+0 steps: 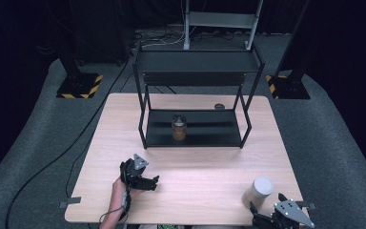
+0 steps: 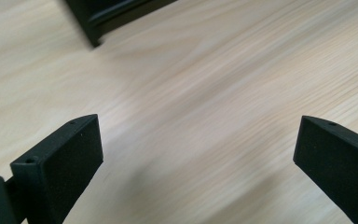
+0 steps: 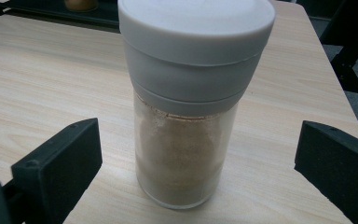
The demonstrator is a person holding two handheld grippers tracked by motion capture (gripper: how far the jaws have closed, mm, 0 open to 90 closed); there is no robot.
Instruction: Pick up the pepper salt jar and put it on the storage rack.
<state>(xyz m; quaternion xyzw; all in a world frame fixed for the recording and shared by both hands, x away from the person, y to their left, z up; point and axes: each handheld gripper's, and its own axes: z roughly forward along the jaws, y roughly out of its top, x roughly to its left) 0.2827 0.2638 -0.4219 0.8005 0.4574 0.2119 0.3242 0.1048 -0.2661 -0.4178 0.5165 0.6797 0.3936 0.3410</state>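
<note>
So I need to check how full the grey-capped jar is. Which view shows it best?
The right gripper view: the grey-capped jar stands close up, its powder visible through the clear wall. The high view shows it small near the table's front right edge.

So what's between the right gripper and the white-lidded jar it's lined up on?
Nothing. In the right gripper view the right gripper is open, its jaws flanking the jar without touching; between them lies bare table.

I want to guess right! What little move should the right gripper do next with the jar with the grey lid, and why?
Probably ease forward a little, then close. The right gripper is open, its jaws wide apart on either side of the grey-lidded jar but not touching it. The jar stands upright on the table.
</note>
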